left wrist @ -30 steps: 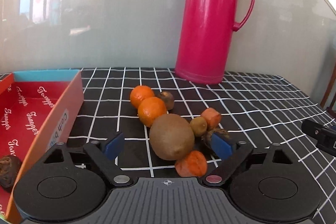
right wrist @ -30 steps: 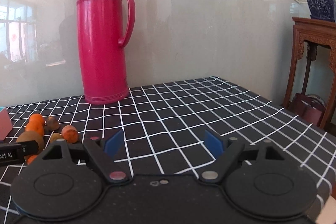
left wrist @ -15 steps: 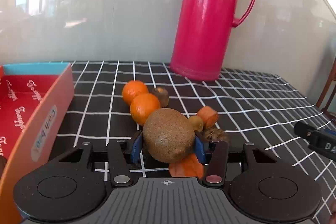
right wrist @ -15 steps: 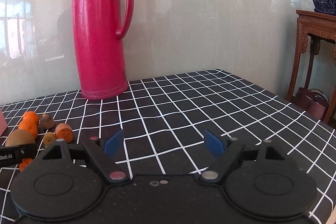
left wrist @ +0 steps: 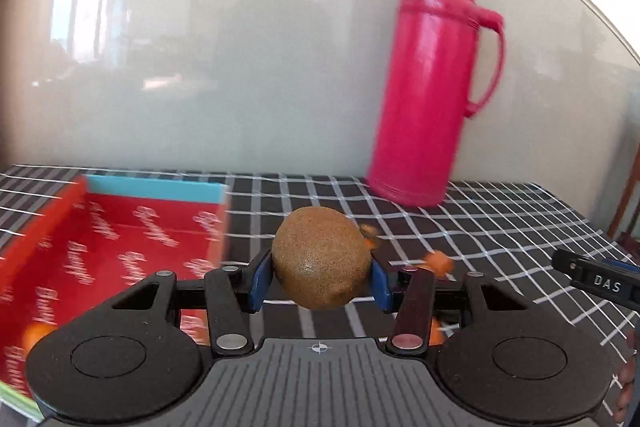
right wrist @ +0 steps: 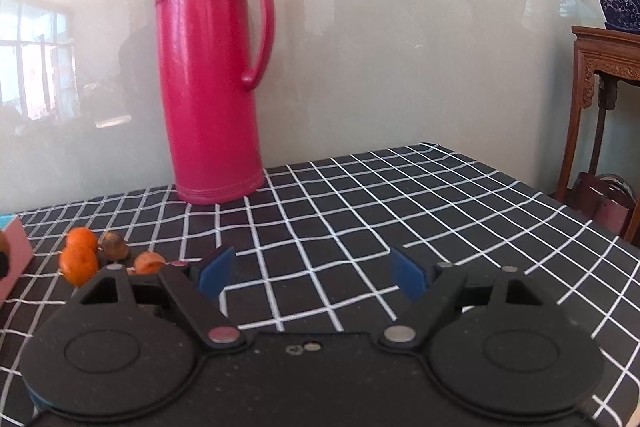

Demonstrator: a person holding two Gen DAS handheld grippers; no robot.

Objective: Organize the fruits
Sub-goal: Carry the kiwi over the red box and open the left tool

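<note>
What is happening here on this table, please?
A person is sorting fruit with two hand-held claws. The left claw is shut on a kiwi and holds it above the checked tablecloth, beside a red box. The right claw is open and holds nothing. Two oranges and some smaller pieces lie on the cloth, and a pink thermos stands by the wall.

At the right edge of the left wrist frame, white letters "DAS" stand on a black gripper part point(left wrist: 608, 283). The red box point(left wrist: 120, 251) at lower left carries repeated pale cursive script, too blurred to read. The right wrist frame shows no legible text.
</note>
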